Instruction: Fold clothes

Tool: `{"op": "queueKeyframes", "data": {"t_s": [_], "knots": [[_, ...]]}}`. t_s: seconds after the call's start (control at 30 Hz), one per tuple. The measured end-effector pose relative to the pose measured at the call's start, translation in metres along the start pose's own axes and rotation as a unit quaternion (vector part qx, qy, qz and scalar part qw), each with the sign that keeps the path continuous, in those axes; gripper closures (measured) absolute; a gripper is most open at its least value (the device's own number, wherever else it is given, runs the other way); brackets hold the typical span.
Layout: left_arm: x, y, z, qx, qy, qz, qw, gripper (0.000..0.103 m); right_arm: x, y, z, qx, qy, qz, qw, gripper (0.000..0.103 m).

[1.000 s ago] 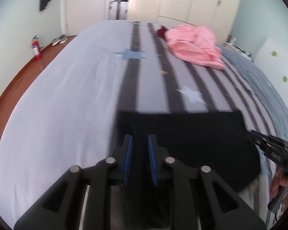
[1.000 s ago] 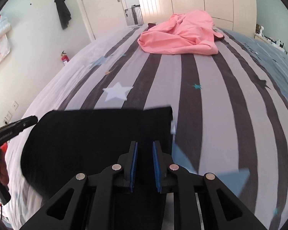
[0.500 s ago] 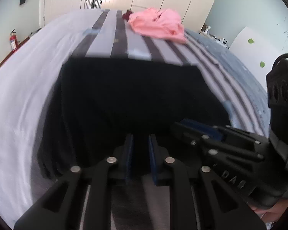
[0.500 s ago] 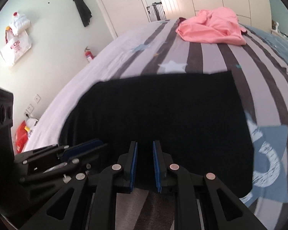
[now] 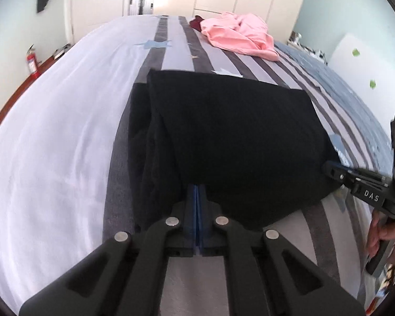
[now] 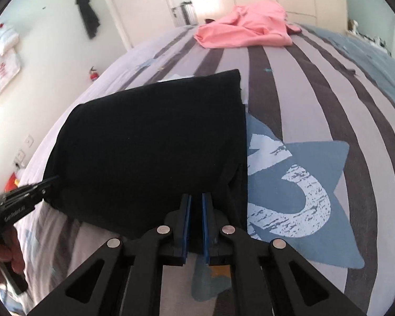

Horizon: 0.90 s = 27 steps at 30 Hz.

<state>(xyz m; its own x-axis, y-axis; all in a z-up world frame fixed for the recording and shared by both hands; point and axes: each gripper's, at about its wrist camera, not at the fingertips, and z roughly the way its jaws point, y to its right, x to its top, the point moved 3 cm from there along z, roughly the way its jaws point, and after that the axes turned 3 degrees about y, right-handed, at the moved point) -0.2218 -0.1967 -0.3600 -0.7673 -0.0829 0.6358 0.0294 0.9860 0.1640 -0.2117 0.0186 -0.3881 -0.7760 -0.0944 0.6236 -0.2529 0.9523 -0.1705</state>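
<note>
Fabric is pinched at both near corners: my left gripper has just closed down until its blue pads meet on the near edge of the black garment, with the cloth running straight into the nip. My right gripper has also been closing; its pads stand only a sliver apart with dark cloth between them, so I judge it is clamped on the other near corner.

The garment lies folded into a neat dark rectangle on the striped bed cover, its far edge flat, and a looser under-layer spills out along its left side in the left view. Holding 2 corners of the same edge keeps that edge taut and square, so I can carry it over without the layers slipping.

A pink garment waits in a heap well apart, near the far end of the bed, with a small dark red item just beside it.

I take this as the start of another fold; the risk is the loose under-layer dragging out of line.
</note>
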Motion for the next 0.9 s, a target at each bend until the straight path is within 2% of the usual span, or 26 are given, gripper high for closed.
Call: {"op": "queueKeyframes", "data": {"t_s": [0.17, 0.3, 0.4, 0.5, 0.57, 0.63, 0.7, 0.77, 0.9], "knots": [[0.013, -0.016, -0.010, 0.023, 0.016, -0.017, 0.9995, 0.101, 0.009, 0.008, -0.014, -0.012, 0.009, 0.015, 1.000, 0.097], [0.005, -0.030, 0.005, 0.016, 0.008, -0.048, 0.9987, 0.101, -0.003, 0.018, -0.009, -0.010, 0.001, 0.021, 1.000, 0.097], [0.016, -0.035, 0.006, 0.017, 0.002, -0.080, 0.9967, 0.101, 0.001, 0.021, -0.008, -0.009, -0.007, 0.032, 0.999, 0.098], [0.039, -0.031, -0.010, 0.061, 0.036, -0.074, 0.9947, 0.100, 0.024, 0.018, -0.020, -0.041, 0.015, 0.021, 0.999, 0.097], [0.061, -0.018, -0.013, 0.048, 0.065, -0.056, 0.9952, 0.100, 0.041, 0.010, -0.025, -0.029, 0.037, 0.014, 0.999, 0.091], [0.080, -0.003, -0.008, 0.026, 0.081, -0.035, 0.9958, 0.100, 0.058, -0.002, -0.023, -0.009, 0.053, 0.006, 0.999, 0.091], [0.093, 0.007, 0.013, 0.008, 0.071, -0.023, 0.9972, 0.100, 0.072, -0.018, -0.009, 0.015, 0.056, -0.010, 0.998, 0.091], [0.099, 0.012, 0.036, 0.009, 0.057, -0.012, 0.9983, 0.100, 0.085, -0.031, 0.011, 0.030, 0.056, -0.025, 0.998, 0.091], [0.081, 0.007, 0.078, 0.026, 0.018, -0.012, 0.9994, 0.100, 0.099, -0.040, 0.051, 0.035, 0.039, -0.017, 0.998, 0.091]]}}
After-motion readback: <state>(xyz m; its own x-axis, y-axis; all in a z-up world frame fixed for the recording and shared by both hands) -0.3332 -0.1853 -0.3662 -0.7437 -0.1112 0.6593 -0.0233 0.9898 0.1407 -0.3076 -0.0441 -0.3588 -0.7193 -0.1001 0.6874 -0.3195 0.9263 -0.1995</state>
